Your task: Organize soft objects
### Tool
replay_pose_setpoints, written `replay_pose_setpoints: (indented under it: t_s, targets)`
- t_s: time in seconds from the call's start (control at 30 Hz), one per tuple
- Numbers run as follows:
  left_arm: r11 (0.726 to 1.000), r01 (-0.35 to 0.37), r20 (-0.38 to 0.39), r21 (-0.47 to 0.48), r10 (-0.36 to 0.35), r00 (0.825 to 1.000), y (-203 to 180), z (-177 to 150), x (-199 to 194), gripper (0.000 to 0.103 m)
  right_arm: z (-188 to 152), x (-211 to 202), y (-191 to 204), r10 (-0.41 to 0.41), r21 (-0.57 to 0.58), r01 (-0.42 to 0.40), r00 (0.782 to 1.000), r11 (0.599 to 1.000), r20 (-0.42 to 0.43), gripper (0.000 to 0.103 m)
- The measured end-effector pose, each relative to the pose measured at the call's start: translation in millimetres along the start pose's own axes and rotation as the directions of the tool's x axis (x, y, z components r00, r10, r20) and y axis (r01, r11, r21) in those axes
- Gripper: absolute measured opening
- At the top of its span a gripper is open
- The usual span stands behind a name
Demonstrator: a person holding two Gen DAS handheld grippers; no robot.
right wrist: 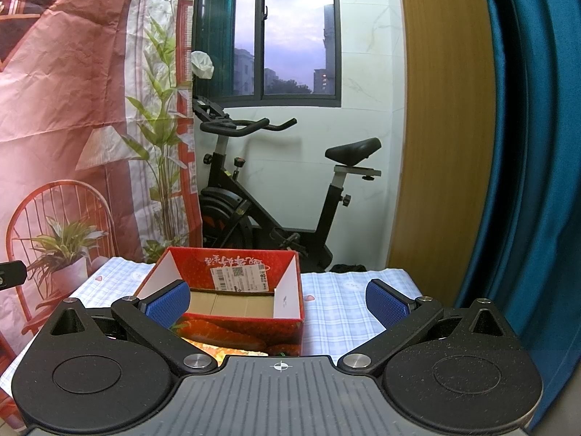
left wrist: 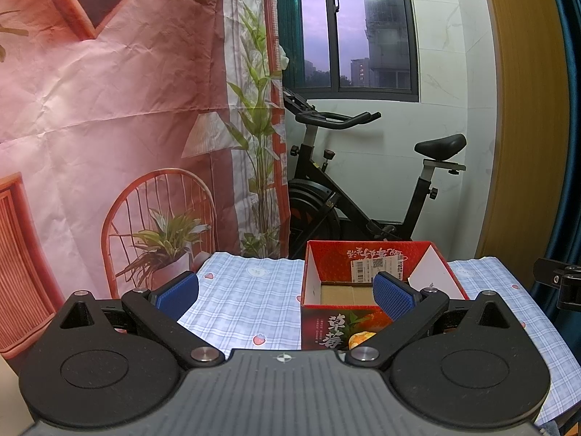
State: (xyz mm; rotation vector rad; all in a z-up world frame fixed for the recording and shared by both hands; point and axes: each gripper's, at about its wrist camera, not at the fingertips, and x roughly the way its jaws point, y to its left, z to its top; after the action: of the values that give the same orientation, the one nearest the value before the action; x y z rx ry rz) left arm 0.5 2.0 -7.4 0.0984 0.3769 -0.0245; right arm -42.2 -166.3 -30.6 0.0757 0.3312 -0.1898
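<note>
Red strawberry box (left wrist: 366, 272), top open, cardboard floor bare.
Left gripper (left wrist: 287, 292) & right gripper (right wrist: 277, 299) both spread wide, holding nothing; checked tablecloth (left wrist: 247, 290) free either side of box.

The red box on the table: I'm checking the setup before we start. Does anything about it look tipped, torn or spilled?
Nothing stands out. The red box sits upright and open on the checked tablecloth, its cardboard floor bare. Both the left gripper and the right gripper are open and hold nothing.
</note>
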Motion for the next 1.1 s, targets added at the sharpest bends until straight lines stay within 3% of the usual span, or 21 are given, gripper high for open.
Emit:
replay_pose_setpoints:
  t_s: [0.33,0.63,0.83,0.93,1.1]
  targets:
    - [1.000,0.002,-0.006,-0.004,-0.002,1.000,-1.3,-2.9,1.3,0.103,-0.3,0.2,-0.2,0.005,0.001,-0.005,1.000,1.000,0.000,0.103]
    - [0.999,0.002,-0.039,-0.038,-0.003,0.999,2.9,-13.5,15.6,0.103,-10.0,6.4,2.6,0.059,0.026,-0.059,0.998,0.998,0.002,0.103]
    - [0.997,0.033,-0.082,-0.075,-0.039,0.996,5.0,-32.7,49.5,0.103,-30.5,29.6,-3.8,0.108,0.082,-0.110,0.994,0.991,0.020,0.103]
    - [0.998,0.047,-0.119,-0.051,-0.052,0.992,2.8,-46.1,72.9,0.103,-48.8,53.7,-9.9,0.185,0.148,-0.185,0.983,0.971,0.019,0.103]
    - [0.994,0.084,-0.204,-0.072,-0.097,0.974,4.5,-73.3,114.0,0.102,-77.4,94.7,-6.2,0.158,0.131,-0.147,0.985,0.980,-0.075,0.103]
